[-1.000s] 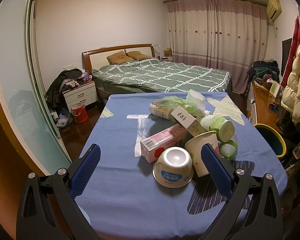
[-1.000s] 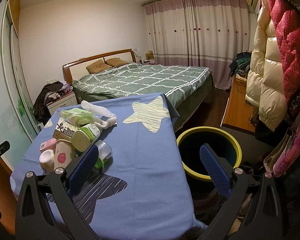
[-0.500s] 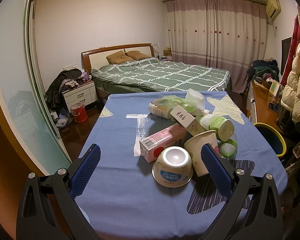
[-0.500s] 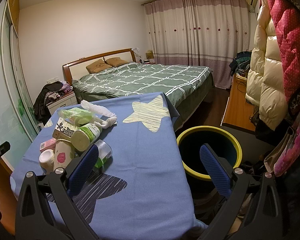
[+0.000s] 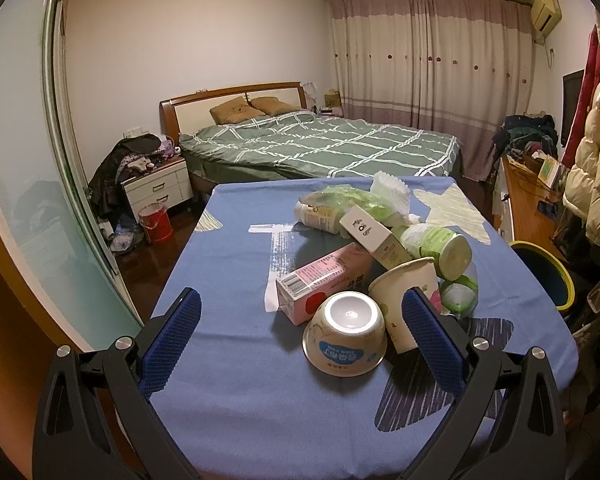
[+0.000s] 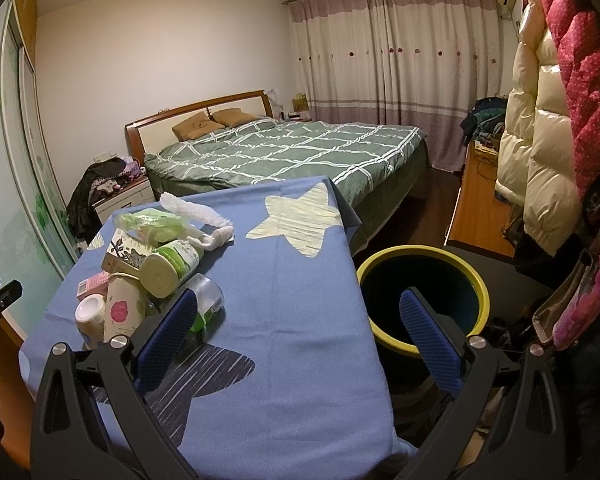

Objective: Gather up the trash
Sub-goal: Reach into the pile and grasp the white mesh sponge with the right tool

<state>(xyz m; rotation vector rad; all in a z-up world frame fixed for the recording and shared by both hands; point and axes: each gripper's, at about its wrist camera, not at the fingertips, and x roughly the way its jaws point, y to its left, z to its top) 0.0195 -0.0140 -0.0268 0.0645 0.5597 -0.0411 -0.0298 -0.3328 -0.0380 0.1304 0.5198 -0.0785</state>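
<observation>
Bed (image 5: 324,148): we see a green checked cover behind the table, well apart from the trash.
Table (image 5: 228,368): we find a blue cloth with star shapes, and all the trash lies heaped on it.
Bin (image 6: 424,300): we place this yellow-rimmed bin on the floor just beside the table's right edge.
Left claw (image 5: 300,340): we see it spread wide and gripping nothing, low over the near table edge, with the bowl between its blue fingers.
Right claw (image 6: 296,334): we see it equally wide and unloaded, one finger over the table, the other over the bin.
Pink carton (image 5: 320,280): we find it lying flat, touching the bowl.
Paper cup (image 5: 404,300): we see it tipped on its side, against the bowl's right.
Green-labelled jar (image 5: 436,248): we see it on its side behind the cup.
Bowl (image 5: 346,336): we find it upside down, nearest the left claw.
</observation>
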